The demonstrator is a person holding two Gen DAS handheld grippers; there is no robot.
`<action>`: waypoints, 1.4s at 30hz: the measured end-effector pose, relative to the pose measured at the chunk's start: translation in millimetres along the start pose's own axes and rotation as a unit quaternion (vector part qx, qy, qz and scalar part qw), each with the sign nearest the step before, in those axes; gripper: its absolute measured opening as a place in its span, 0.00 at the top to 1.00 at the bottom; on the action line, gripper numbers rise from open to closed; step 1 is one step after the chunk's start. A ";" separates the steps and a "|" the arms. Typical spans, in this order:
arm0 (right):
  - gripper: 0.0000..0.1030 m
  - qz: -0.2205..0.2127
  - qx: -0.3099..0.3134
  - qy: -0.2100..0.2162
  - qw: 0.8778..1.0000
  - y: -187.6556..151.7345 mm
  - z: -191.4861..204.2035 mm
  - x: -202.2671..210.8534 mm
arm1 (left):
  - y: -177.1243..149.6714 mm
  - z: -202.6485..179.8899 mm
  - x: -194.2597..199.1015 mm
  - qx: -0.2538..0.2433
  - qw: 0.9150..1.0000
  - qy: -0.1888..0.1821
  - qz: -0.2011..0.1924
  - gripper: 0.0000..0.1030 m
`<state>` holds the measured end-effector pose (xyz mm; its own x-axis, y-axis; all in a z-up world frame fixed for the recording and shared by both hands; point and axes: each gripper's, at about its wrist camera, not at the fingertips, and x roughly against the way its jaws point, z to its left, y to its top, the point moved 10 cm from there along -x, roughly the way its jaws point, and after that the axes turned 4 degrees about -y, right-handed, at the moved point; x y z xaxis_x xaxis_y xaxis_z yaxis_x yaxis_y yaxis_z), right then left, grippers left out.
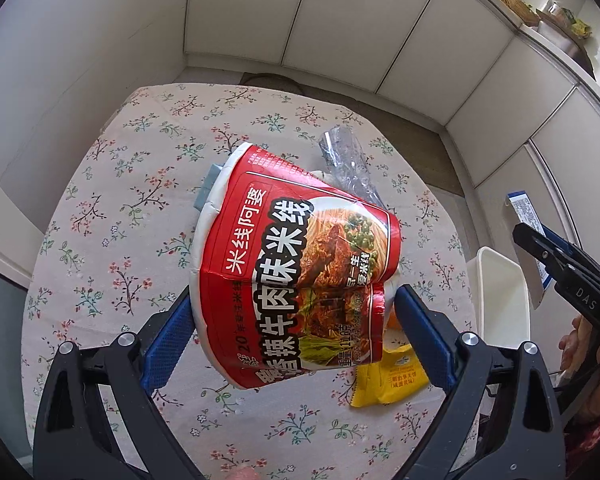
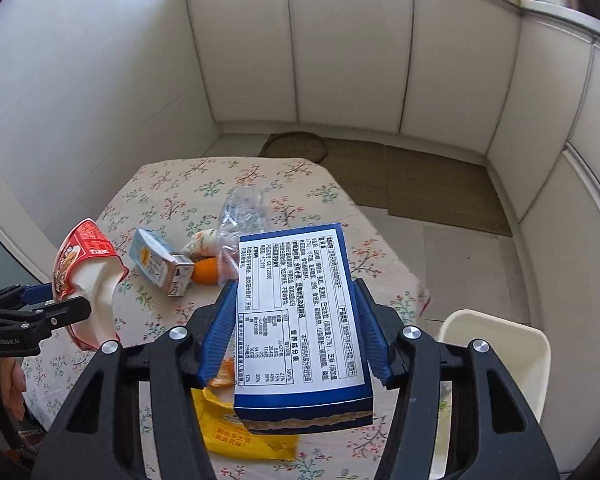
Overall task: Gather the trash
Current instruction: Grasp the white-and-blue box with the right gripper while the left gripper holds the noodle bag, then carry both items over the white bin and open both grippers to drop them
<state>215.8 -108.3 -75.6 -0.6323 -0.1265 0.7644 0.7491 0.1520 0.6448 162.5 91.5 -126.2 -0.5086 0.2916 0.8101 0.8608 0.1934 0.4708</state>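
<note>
My left gripper [image 1: 292,312] is shut on a crushed red and white noodle cup [image 1: 296,264] and holds it above the floral table [image 1: 112,216]; the cup also shows in the right wrist view [image 2: 86,276]. My right gripper [image 2: 296,320] is shut on a blue and white cardboard box [image 2: 300,320], held above the table; the box shows at the right edge of the left wrist view [image 1: 530,220]. On the table lie a yellow wrapper [image 2: 236,436], a small drink carton [image 2: 160,264], orange peel [image 2: 206,272] and a clear plastic bag [image 2: 244,208].
A white plastic bin [image 2: 496,356] stands beside the table's right edge; it also shows in the left wrist view [image 1: 500,292]. White cabinets [image 2: 352,52] line the back and right. A brown mat [image 2: 416,184] covers the floor beyond the table.
</note>
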 end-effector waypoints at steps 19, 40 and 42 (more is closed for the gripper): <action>0.23 -0.030 -0.147 -0.218 0.964 -53.7 -201.2 48.0 | 14.8 -102.8 -22.3 -0.062 0.997 -0.025 -0.050 0.11; 0.10 -0.052 -0.189 -0.308 0.931 -106.4 -302.8 118.8 | -2.0 -262.2 -59.3 -0.151 0.980 -0.101 -0.077 0.10; 0.09 -0.052 -0.195 -0.315 0.927 -110.3 -310.4 123.3 | -7.5 -281.5 -65.6 -0.160 0.978 -0.109 -0.071 0.16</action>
<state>116.7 -444.9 -52.1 -0.6033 0.4953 0.6250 0.6144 -0.2110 0.7603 194.9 -192.7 -84.5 -0.5861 0.4829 0.6507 0.7249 -0.0464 0.6873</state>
